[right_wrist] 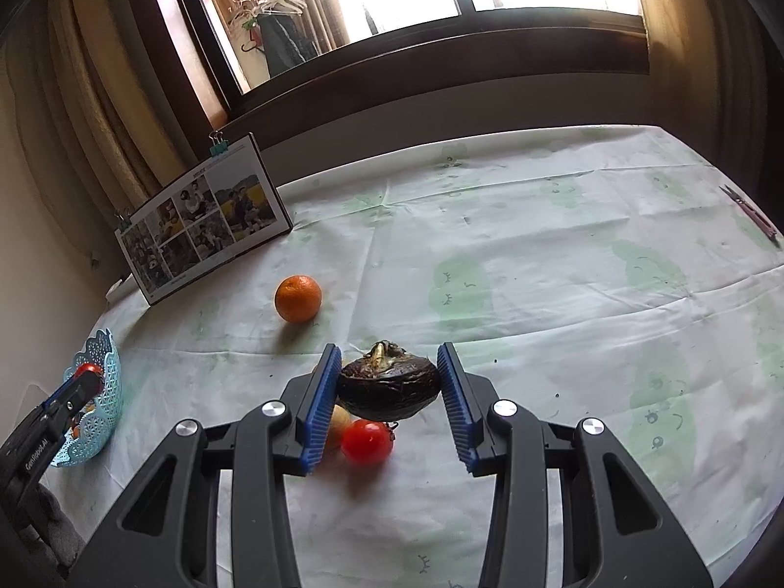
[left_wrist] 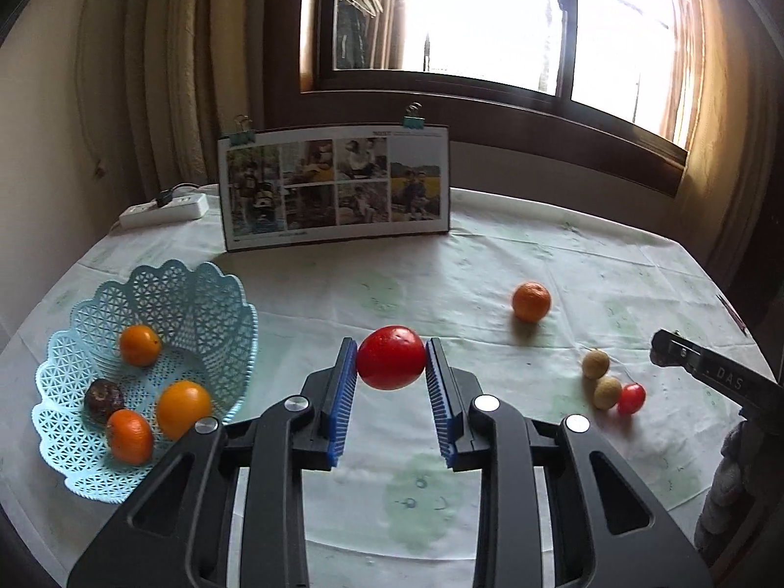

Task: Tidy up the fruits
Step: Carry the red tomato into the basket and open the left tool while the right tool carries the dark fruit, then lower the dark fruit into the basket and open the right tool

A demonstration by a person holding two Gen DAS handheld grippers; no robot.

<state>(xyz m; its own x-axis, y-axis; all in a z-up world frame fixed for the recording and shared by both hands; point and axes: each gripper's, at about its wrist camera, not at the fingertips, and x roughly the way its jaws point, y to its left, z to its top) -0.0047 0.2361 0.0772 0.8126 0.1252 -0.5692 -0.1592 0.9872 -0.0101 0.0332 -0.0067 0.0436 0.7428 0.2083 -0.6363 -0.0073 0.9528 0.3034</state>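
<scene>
- Left claw (left_wrist: 391, 360) clenched on a glossy round red tomato (left_wrist: 391, 357), blue ribbed pads (left_wrist: 345, 382) pressing its two sides, lifted clear of the white cloth-covered bench (left_wrist: 490, 255) and just right of the pale blue lattice plastic basket (left_wrist: 147, 372).
- Right claw (right_wrist: 389, 384) clenched on a dark brown wrinkled round fruit with a dry stem (right_wrist: 389, 384), held above a small shiny red cherry tomato (right_wrist: 367, 441) and a small tan round fruit (right_wrist: 340, 424), which lie touching on the bench.
- Risk of bruising or splitting the big tomato: thin skin, narrow ribbed contact, any extra squeeze likely to cut in.
- Risk of slipping: smooth curved skin gripped only at its widest part; a tilt or jolt toward the basket could roll it out.
- Basket already carrying three round orange citrus fruits (left_wrist: 182, 408) and one dark fruit (left_wrist: 104, 399); a drop from height could bounce off them or over the low scalloped rim.
- Light, open-sided basket likely to tip or slide if a pad knocks its wall.
- Dark fruit held at mid-girth, apparently firm; lowering carelessly could scatter the two small fruits below.
- Lone round orange mandarin (right_wrist: 298, 298) sits well apart on the bench, easily nudged into rolling.
- Both claws heading for one basket could collide; better one at a time.
</scene>
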